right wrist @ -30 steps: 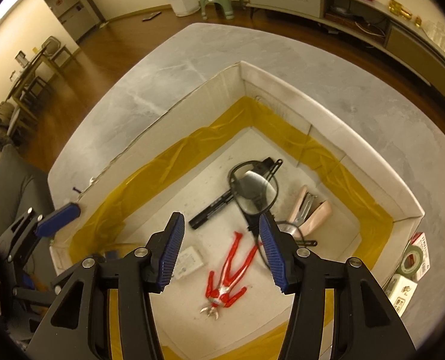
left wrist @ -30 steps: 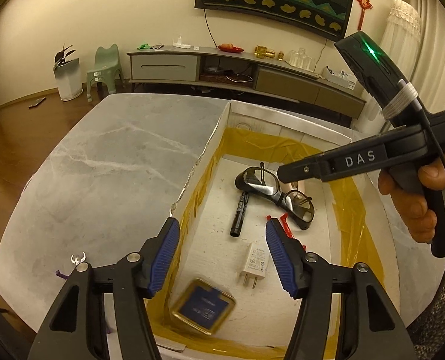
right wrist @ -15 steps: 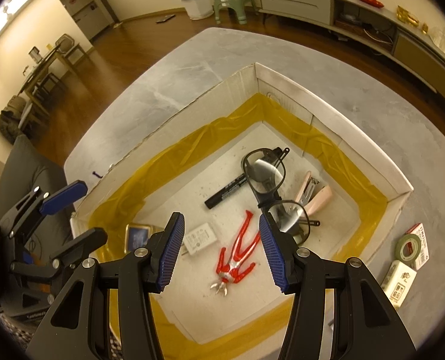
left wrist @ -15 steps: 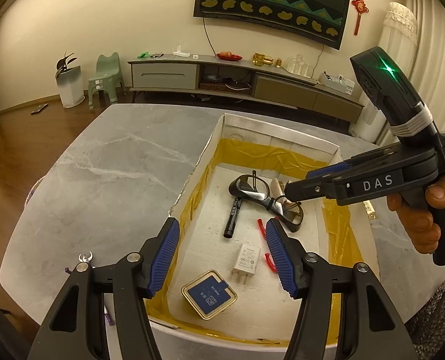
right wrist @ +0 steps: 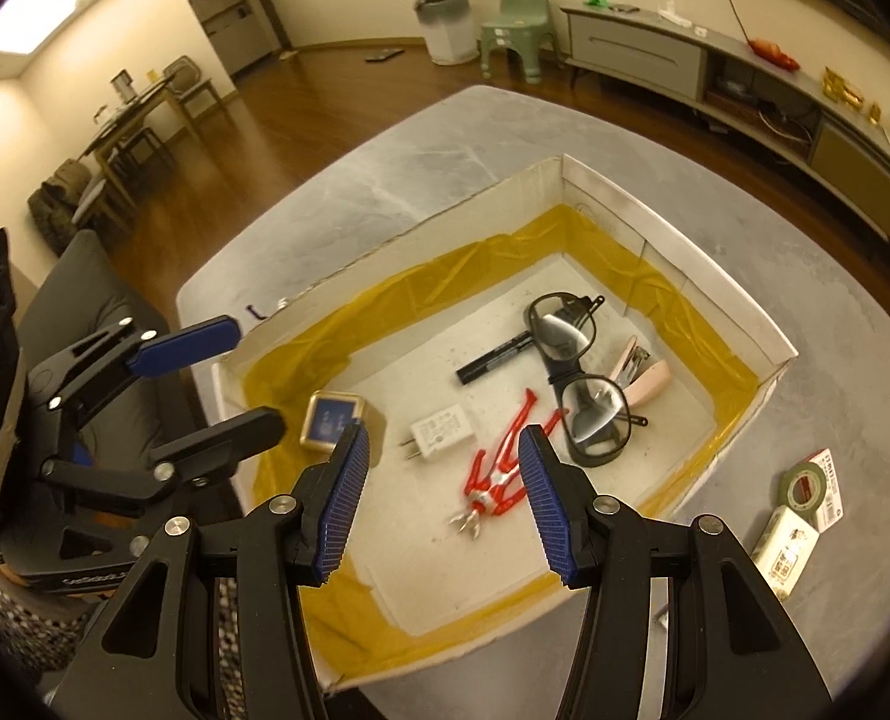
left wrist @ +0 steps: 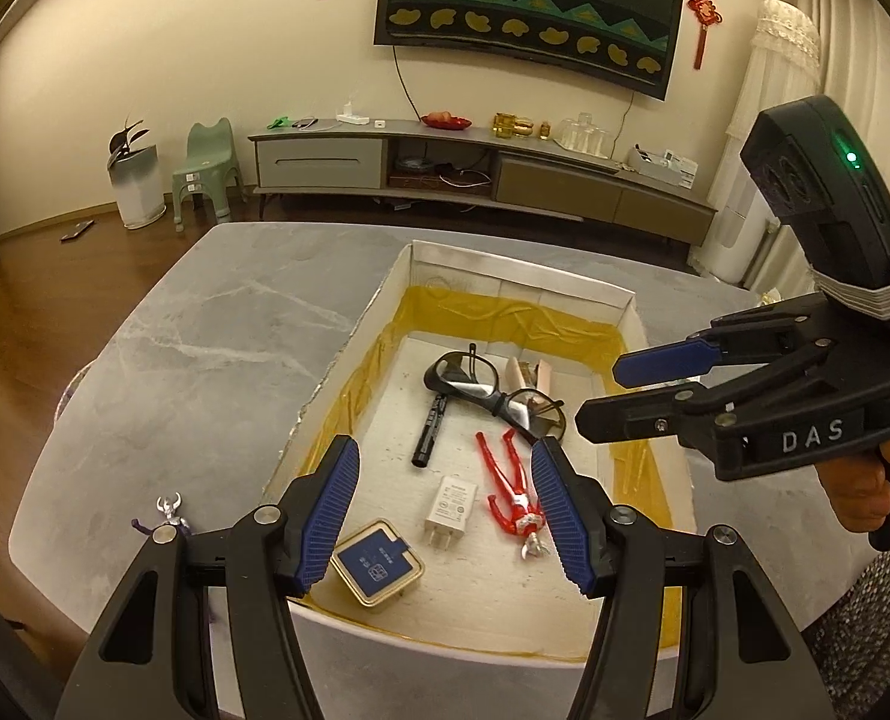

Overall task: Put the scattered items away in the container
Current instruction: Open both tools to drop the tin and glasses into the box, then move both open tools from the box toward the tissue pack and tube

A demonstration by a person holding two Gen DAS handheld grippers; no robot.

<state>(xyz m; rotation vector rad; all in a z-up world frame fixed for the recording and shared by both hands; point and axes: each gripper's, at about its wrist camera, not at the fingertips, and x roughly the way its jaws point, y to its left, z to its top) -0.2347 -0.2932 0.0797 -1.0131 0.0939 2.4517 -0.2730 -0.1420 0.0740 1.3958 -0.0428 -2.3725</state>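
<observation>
Hovering wide and empty, both tongs (left wrist: 445, 507) (right wrist: 443, 501); risk of missing the toy (left wrist: 170, 517) and tape (right wrist: 803, 483) outside the box (right wrist: 673, 222).

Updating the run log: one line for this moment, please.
left gripper: open, empty | right gripper: open, empty | box: six items | table: purple figure, tape

Both tongs have drawn back and risen from the box (left wrist: 625, 306), which now sits smaller and lower in each frame. The right tongs (left wrist: 601, 396) have shifted to the right edge of the left view, uncovering the red figure (left wrist: 514, 489), and a small silver figure (left wrist: 171, 516) shows whole at lower left.
</observation>
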